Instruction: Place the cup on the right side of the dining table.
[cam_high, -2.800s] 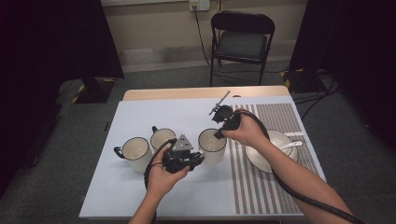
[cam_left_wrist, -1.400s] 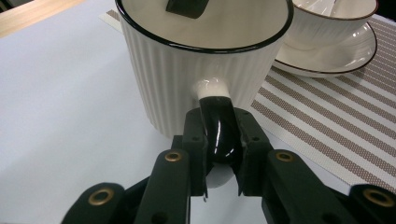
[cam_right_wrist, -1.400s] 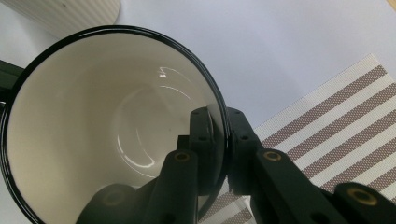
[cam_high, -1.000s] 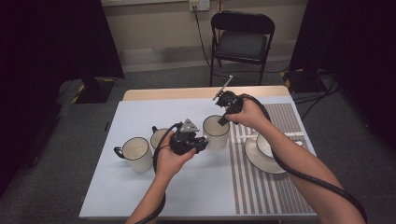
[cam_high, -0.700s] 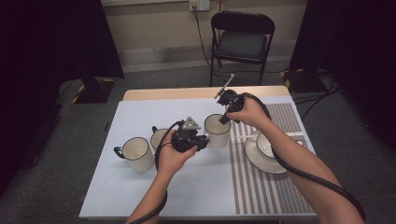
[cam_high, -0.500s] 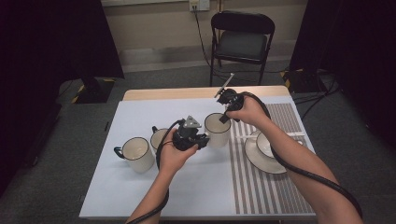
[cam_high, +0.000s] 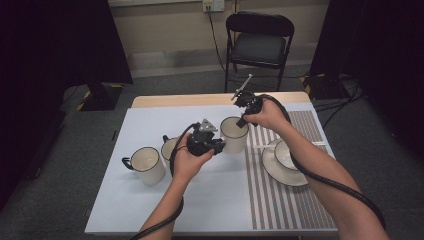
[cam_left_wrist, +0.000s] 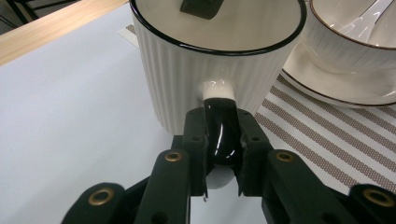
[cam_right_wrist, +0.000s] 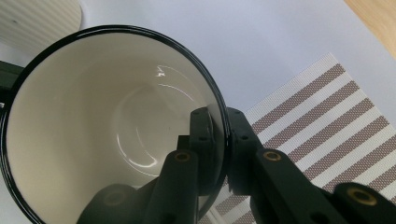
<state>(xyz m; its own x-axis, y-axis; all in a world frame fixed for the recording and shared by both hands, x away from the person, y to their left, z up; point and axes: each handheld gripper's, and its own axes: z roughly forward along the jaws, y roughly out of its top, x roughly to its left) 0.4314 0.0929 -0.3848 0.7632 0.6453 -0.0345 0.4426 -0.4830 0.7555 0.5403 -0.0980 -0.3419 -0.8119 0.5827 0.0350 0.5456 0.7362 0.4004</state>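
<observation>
A white ribbed mug (cam_high: 234, 135) with a black rim stands near the table's middle, at the edge of the striped mat (cam_high: 290, 190). My left gripper (cam_high: 217, 146) is shut on the mug's black handle (cam_left_wrist: 221, 135), which sits squeezed between the jaws in the left gripper view. From above, my right gripper (cam_high: 242, 121) is shut on the mug's rim (cam_right_wrist: 219, 126): one jaw is inside the mug (cam_right_wrist: 107, 126), the other outside. The mug looks empty inside.
Two more mugs (cam_high: 147, 165) (cam_high: 172, 148) stand left of the held one on the pale blue cloth (cam_high: 150, 210). A bowl with a white spoon (cam_high: 287, 154) sits on a saucer (cam_high: 280, 175) on the striped mat. A folding chair (cam_high: 260, 47) stands beyond the table.
Both hands and the mug have moved away from the person, toward the table's far side. Over the last second they have barely shifted, and both grips stay as they were.
</observation>
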